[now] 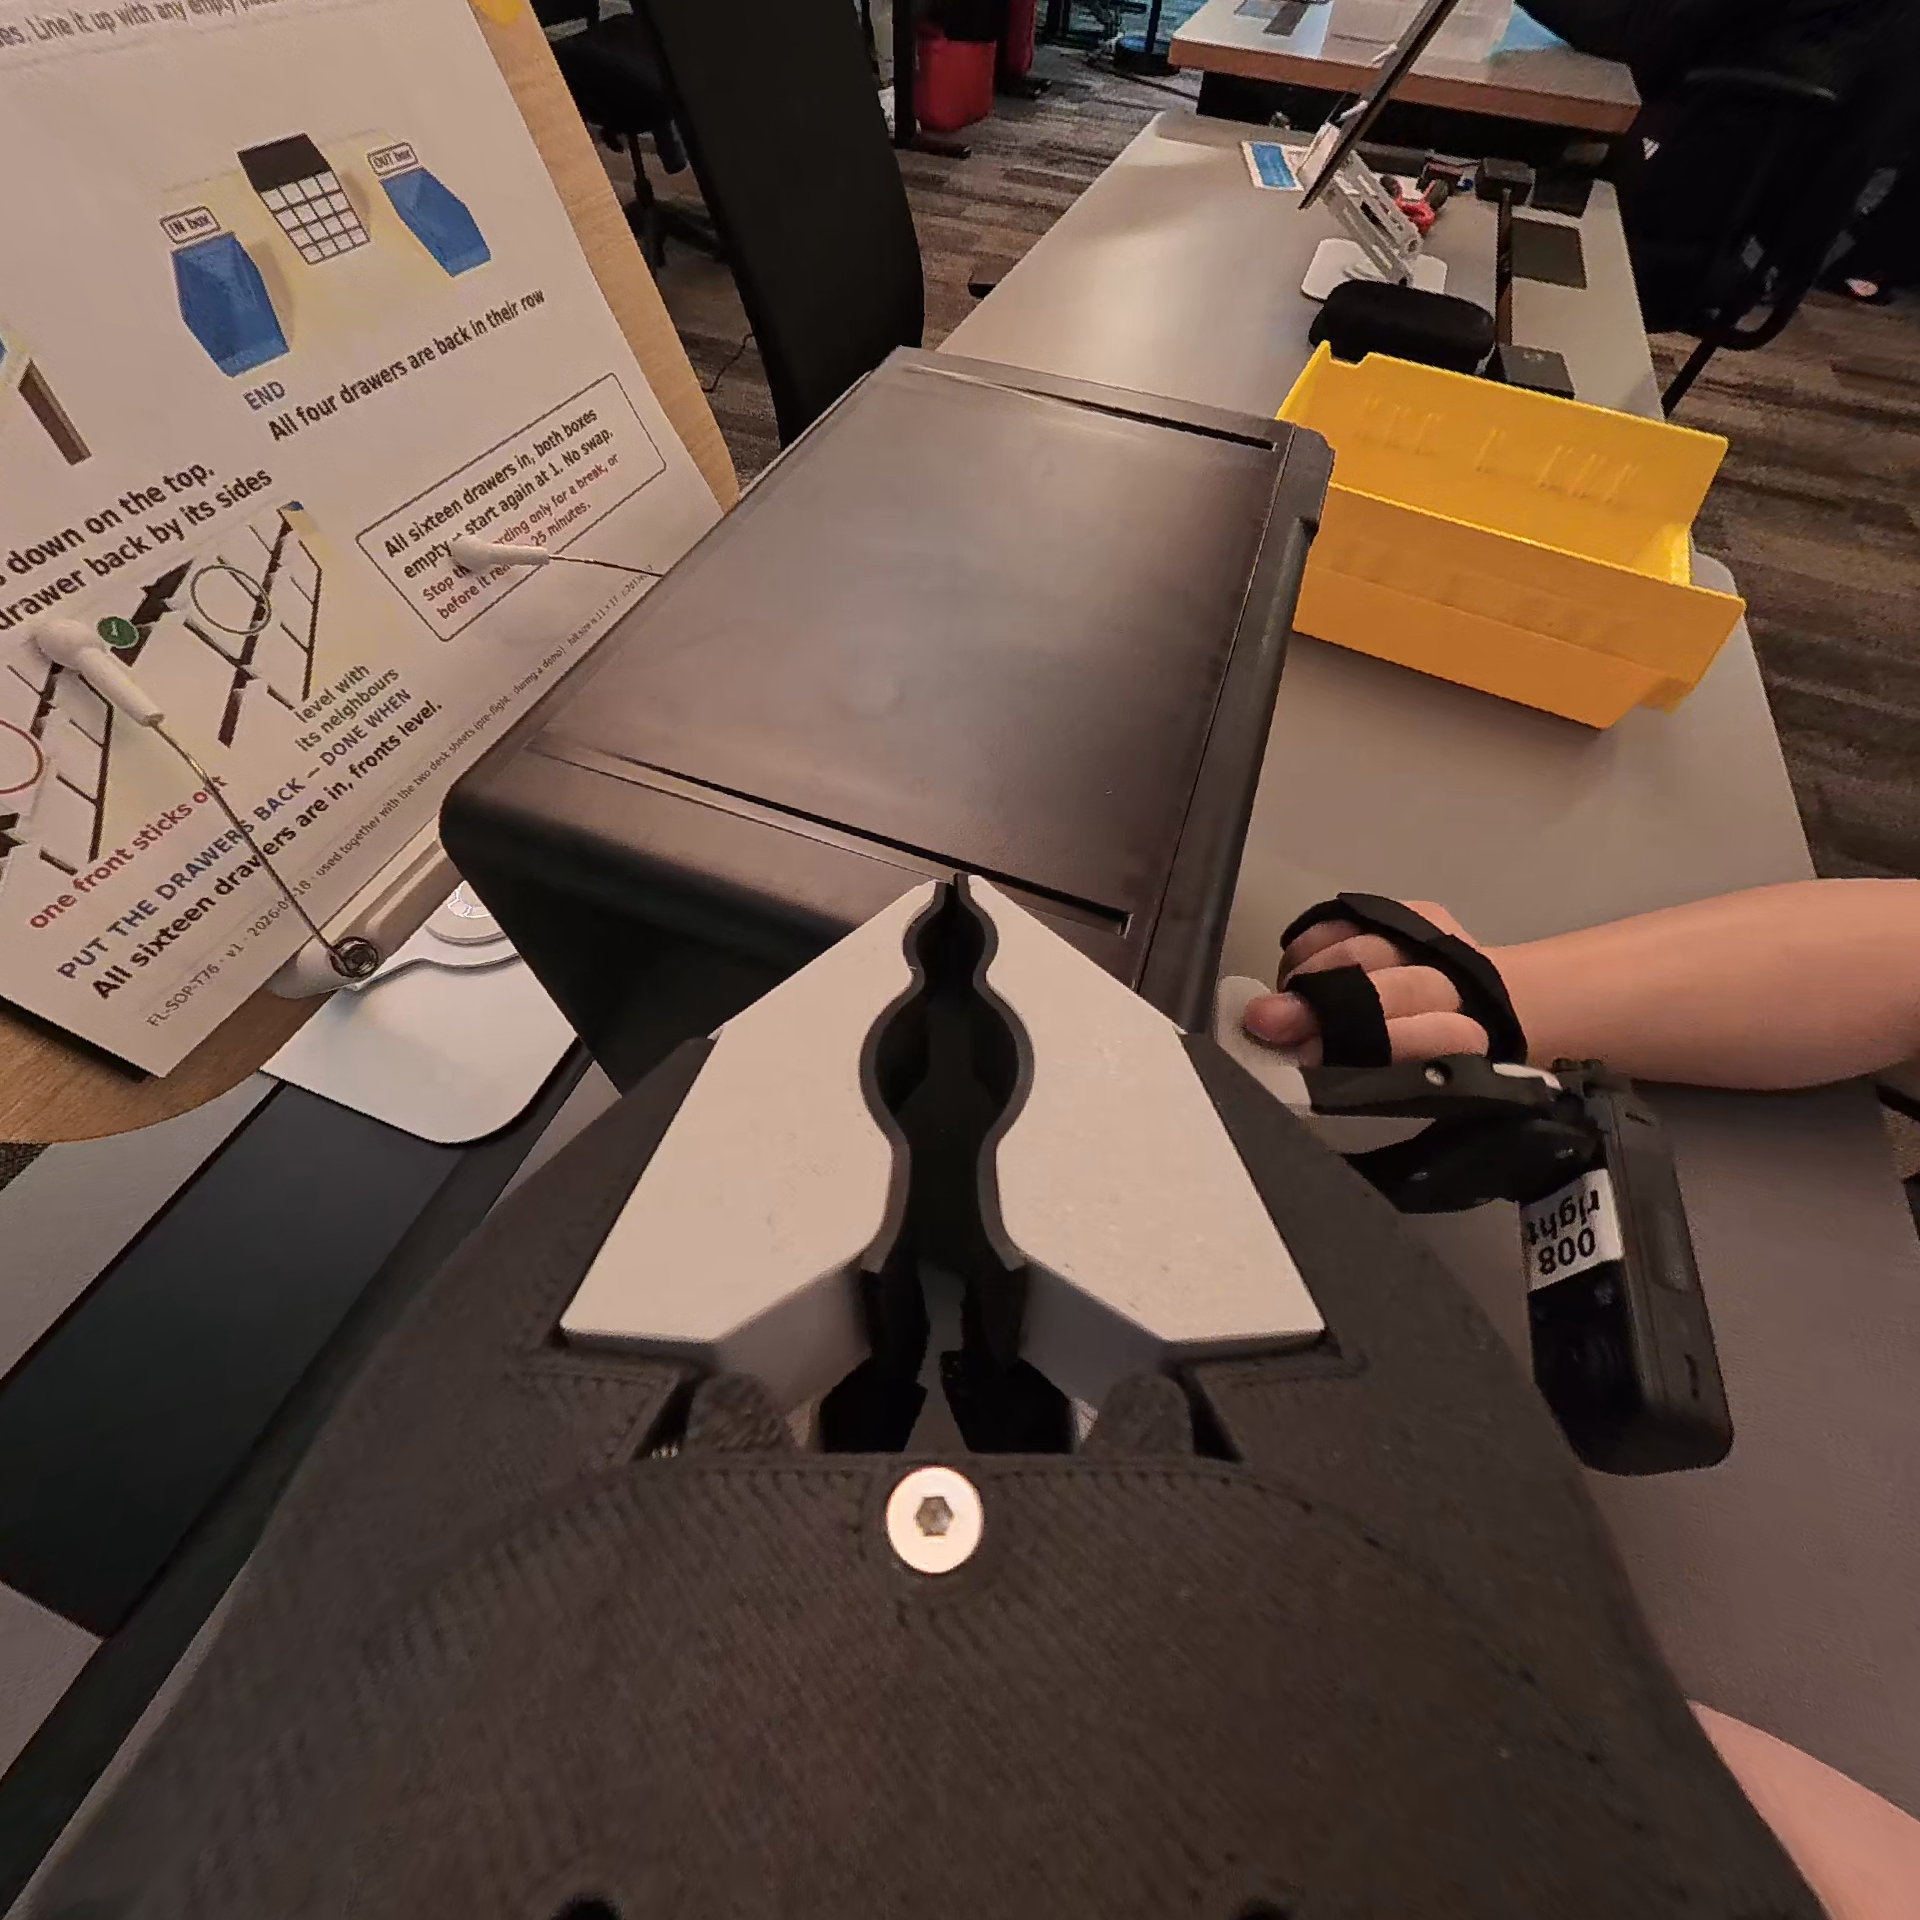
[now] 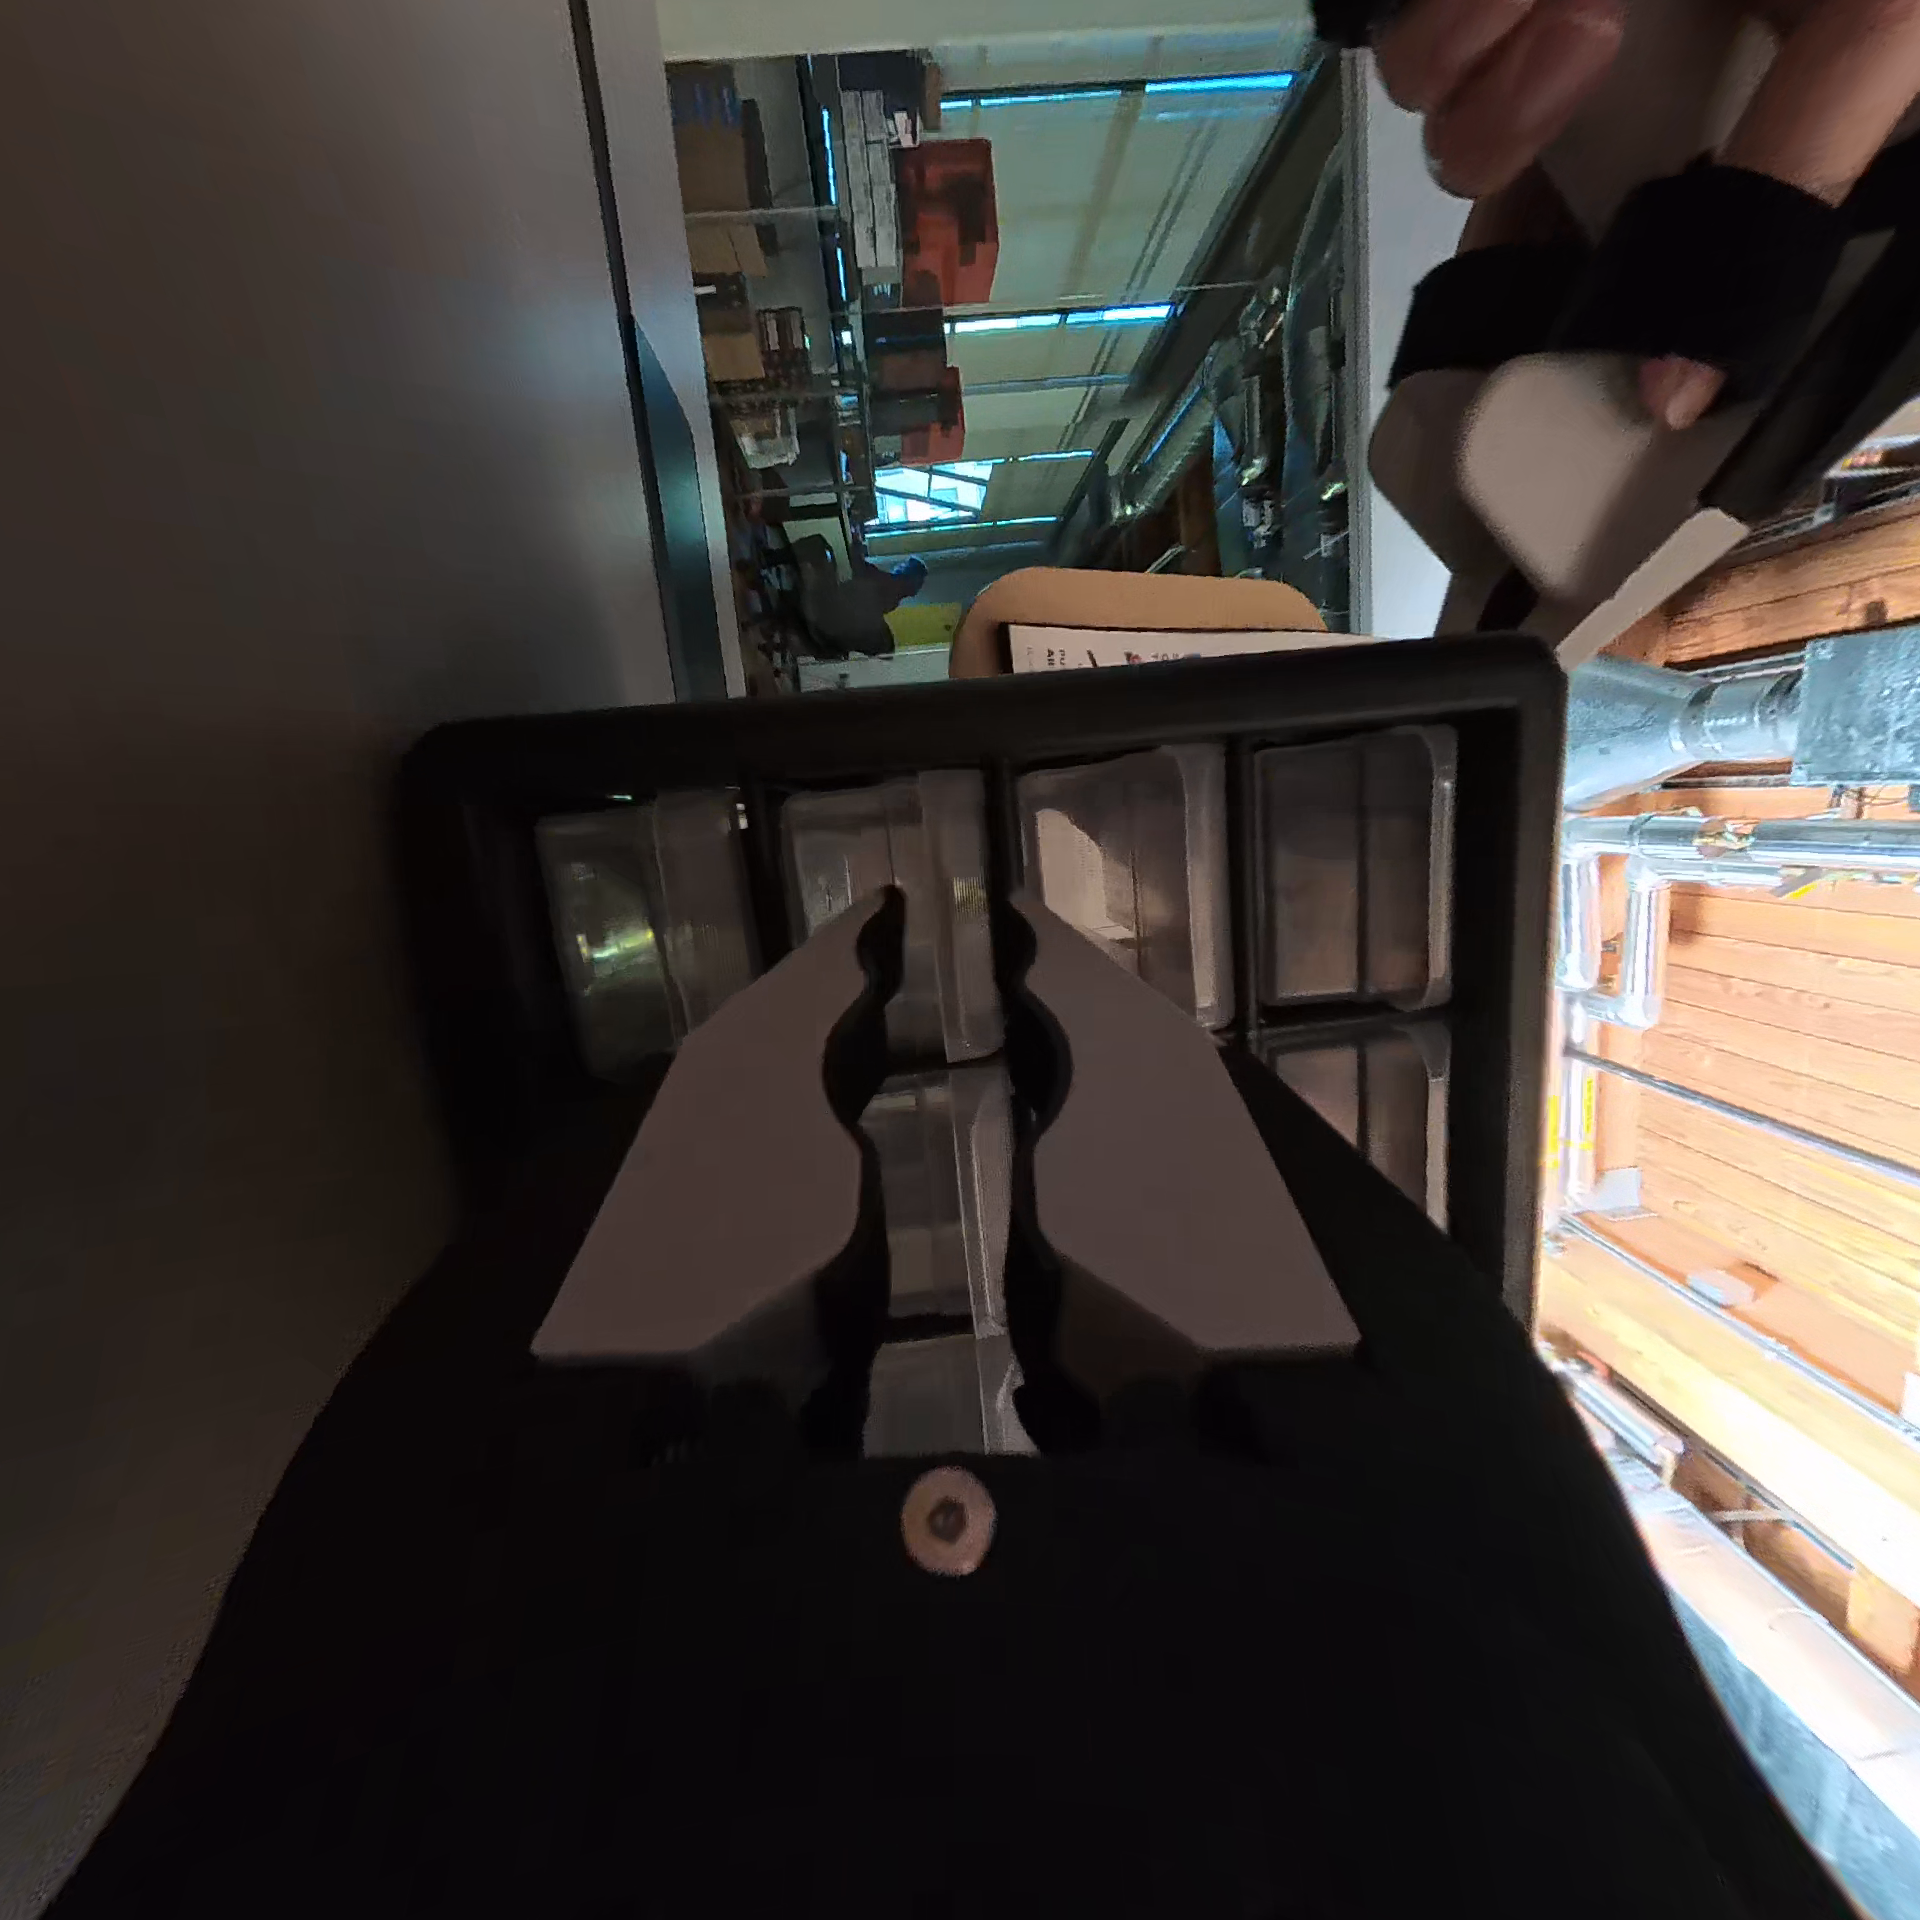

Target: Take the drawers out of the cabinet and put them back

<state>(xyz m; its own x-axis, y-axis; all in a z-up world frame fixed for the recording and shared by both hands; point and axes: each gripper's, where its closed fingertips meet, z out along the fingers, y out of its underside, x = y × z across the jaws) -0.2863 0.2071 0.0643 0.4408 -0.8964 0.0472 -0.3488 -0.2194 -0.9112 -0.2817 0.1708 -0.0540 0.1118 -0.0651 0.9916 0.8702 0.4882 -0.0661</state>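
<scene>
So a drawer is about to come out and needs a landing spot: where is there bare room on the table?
Bare grey table lies between the black cabinet and the yellow bin, running toward the right gripper. The bin looks empty inside too. Left of the cabinet is crowded by the instruction board; the far end behind the bin holds small clutter.

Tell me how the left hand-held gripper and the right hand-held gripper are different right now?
The left hand-held gripper is shut with nothing between its fingers; the right hand-held gripper is open around a clear drawer handle. The left sits over the black cabinet top; the right faces the cabinet's drawer front. Both have grey fingers on black bodies.
</scene>
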